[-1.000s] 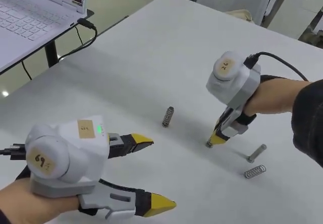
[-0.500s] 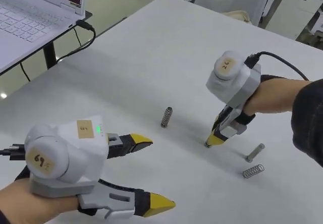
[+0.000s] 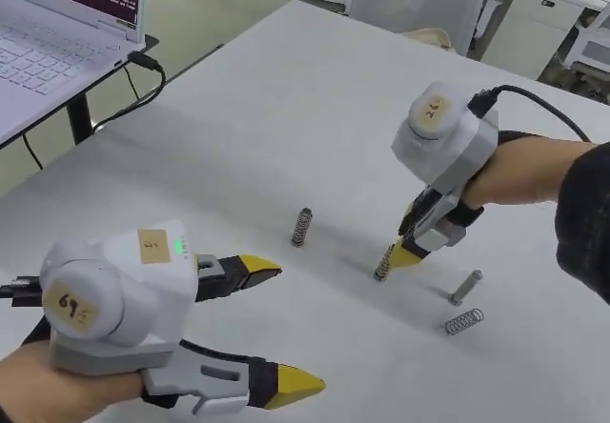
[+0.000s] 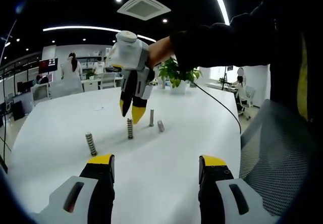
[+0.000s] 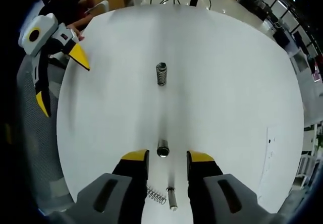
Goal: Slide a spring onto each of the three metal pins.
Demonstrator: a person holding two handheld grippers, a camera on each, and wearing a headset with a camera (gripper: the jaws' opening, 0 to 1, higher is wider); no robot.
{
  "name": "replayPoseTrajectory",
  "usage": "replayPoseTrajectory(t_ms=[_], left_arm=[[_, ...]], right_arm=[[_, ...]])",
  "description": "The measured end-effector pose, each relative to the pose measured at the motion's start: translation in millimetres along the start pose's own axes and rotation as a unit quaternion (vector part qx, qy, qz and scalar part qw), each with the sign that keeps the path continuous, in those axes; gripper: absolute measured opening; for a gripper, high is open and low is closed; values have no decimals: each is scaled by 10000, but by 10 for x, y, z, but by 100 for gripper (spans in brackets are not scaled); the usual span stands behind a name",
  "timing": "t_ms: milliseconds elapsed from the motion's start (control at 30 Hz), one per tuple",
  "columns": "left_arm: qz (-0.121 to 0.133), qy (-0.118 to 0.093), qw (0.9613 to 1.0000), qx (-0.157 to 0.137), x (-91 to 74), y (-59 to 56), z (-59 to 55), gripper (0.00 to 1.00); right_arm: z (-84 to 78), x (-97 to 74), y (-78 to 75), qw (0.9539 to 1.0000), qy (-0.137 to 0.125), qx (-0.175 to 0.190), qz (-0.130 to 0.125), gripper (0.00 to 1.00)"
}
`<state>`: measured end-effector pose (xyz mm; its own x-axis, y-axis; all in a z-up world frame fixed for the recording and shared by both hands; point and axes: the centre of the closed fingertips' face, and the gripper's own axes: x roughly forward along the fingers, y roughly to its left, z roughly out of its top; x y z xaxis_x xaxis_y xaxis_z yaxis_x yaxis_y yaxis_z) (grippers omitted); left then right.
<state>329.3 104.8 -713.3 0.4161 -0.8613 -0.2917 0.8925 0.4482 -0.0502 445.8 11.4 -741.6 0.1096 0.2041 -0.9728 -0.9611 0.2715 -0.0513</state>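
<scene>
Two upright pins carry springs: one spring-clad pin stands mid-table, the other sits right under my right gripper. That gripper points down with its jaws apart on either side of the pin's top, touching nothing. A bare pin stands further right, with a loose spring lying beside it. My left gripper hovers open and empty at the near left.
A white table holds everything. An open laptop rests on a stand at the far left, its cable hanging down. A grey cable trails from the right gripper. Chairs and desks stand beyond the table's far edge.
The head camera has shifted. My right gripper has risen a little, so more of the spring on the pin beneath it shows. The left gripper stays put.
</scene>
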Motion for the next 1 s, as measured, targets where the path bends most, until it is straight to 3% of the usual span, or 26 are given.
replayPoseTrajectory(t_ms=[600, 1000], left_arm=[[-100, -79, 9998, 149, 25, -26, 196, 63], [-211, -37, 9993, 298, 75, -73, 289, 61]], right_arm=[[-66, -471, 30, 9983, -352, 130, -446, 28], [-175, -683, 82, 9951, -644, 291, -690, 28]])
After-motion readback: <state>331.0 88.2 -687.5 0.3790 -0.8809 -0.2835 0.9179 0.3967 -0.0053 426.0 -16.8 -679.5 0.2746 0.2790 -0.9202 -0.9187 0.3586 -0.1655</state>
